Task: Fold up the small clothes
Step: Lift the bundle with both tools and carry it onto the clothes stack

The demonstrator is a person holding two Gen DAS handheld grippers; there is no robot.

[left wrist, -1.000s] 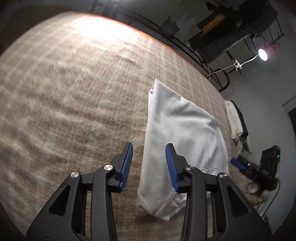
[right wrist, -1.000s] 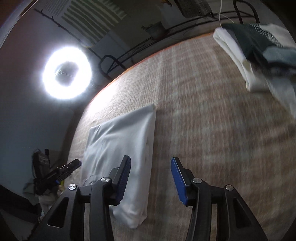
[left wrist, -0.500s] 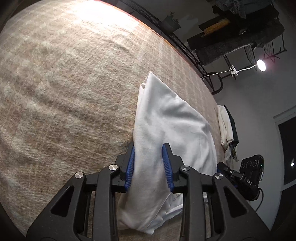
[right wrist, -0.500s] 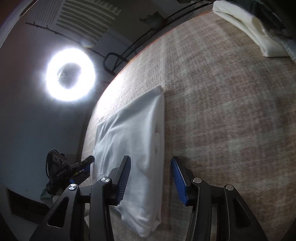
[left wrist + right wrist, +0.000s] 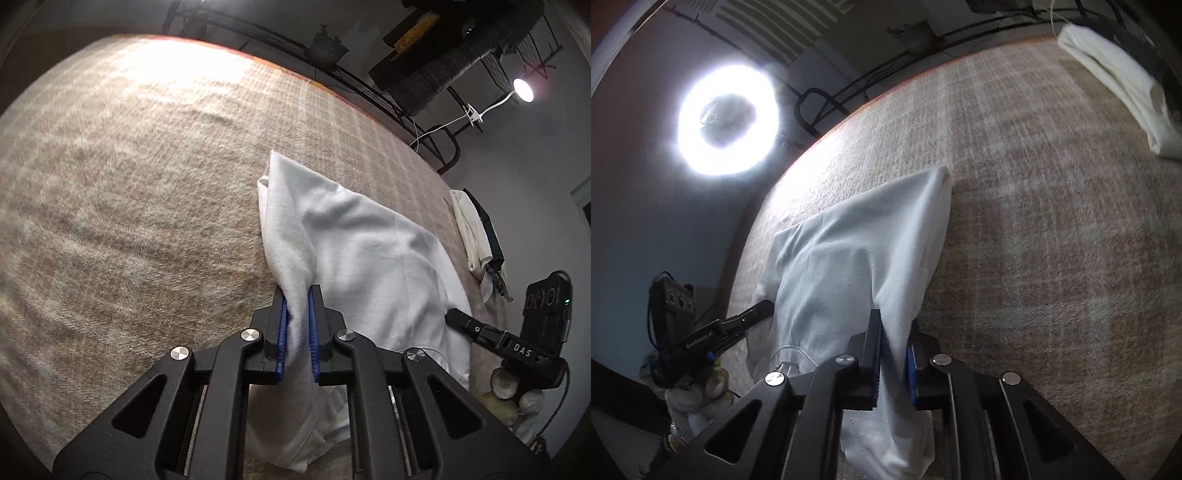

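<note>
A white garment (image 5: 369, 266) lies partly folded on the brown woven surface (image 5: 129, 206). My left gripper (image 5: 295, 295) is shut on its left edge, and the cloth is pulled up into a ridge between the blue pads. In the right wrist view the same garment (image 5: 849, 258) runs away from me. My right gripper (image 5: 892, 332) is shut on its right edge and lifts it a little. The other gripper (image 5: 738, 321) shows at the garment's far side, and likewise in the left wrist view (image 5: 480, 328).
A pile of white and dark clothes (image 5: 476, 232) lies at the far right of the surface, also seen in the right wrist view (image 5: 1119, 81). A ring light (image 5: 727, 118) glares at left. A black device (image 5: 546, 302) stands beyond the surface's edge.
Both grippers moved onto the garment's opposite edges and closed on the cloth. The pinched edges now rise off the surface.
</note>
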